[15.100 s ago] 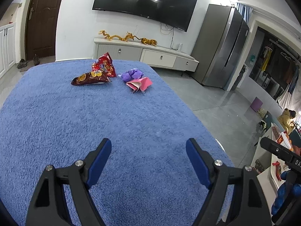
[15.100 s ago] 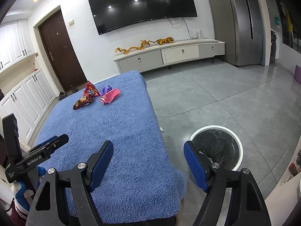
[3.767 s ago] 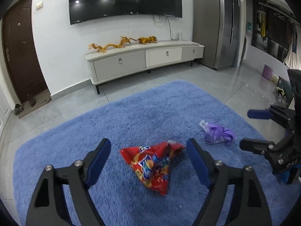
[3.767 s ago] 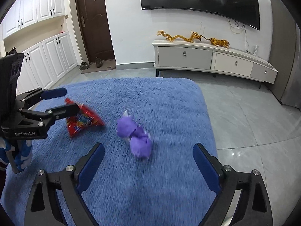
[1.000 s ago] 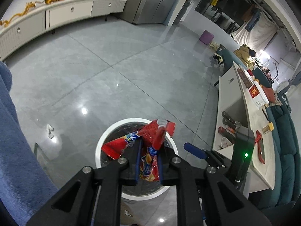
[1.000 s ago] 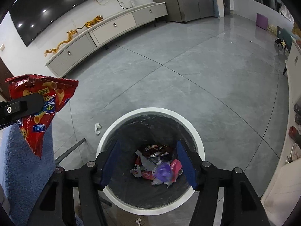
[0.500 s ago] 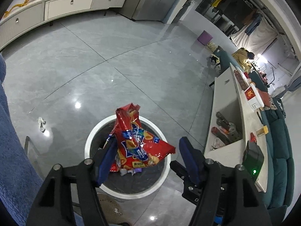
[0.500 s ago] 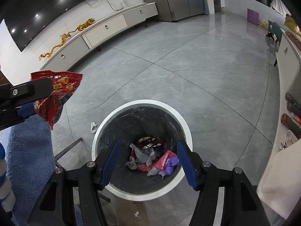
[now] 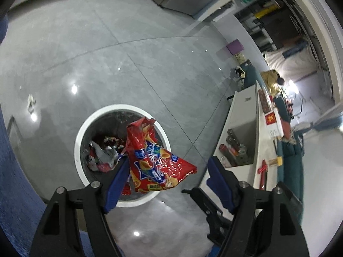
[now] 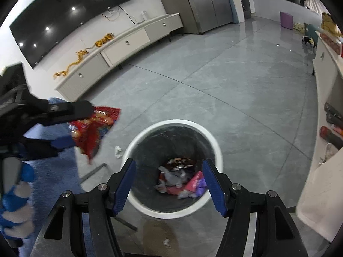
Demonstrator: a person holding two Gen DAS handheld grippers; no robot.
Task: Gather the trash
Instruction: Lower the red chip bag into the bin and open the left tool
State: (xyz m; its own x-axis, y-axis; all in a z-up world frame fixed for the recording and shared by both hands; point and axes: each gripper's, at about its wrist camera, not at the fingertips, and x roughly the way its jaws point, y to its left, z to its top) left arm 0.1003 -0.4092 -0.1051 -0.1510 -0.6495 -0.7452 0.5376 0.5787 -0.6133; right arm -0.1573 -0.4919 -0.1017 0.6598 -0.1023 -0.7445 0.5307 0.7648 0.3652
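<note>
Blue pads [image 9: 116, 177] of the left gripper [image 9: 169, 182] stand wide apart, released, above a white-rimmed trash bin [image 9: 85, 128]. A red snack bag [image 9: 154, 160] lies against the inner face of its left finger and spreads toward the gap between the jaws; whether it hangs from that pad or is already loose cannot be told. In the left wrist view the bag overlaps the bin's mouth and near rim. Seen from the right wrist camera, the same red snack bag [image 10: 94, 128] is blurred, just beside the left gripper [image 10: 70, 124], off to the left of the trash bin [image 10: 137, 139] rather than over its opening.

The right gripper [image 10: 169, 186] is also spread open and holds nothing, its blue fingers [image 10: 124, 184] framing the bin's mouth from above. Inside the bin sits a heap of wrappers [image 10: 180, 180]: grey, red, pink and purple pieces on the dark liner.

The bin stands on a glossy grey tile floor [image 10: 235, 90]. A blue plush covering [image 10: 53, 175] edges the left of both views. A small white scrap [image 10: 117, 151] lies on the floor near the bin. Beyond are a white TV cabinet [image 10: 128, 42] with golden dragon figures [image 10: 83, 57], a wall-mounted television [image 10: 70, 15], and a white shelf unit [image 9: 246, 128] at the right.
</note>
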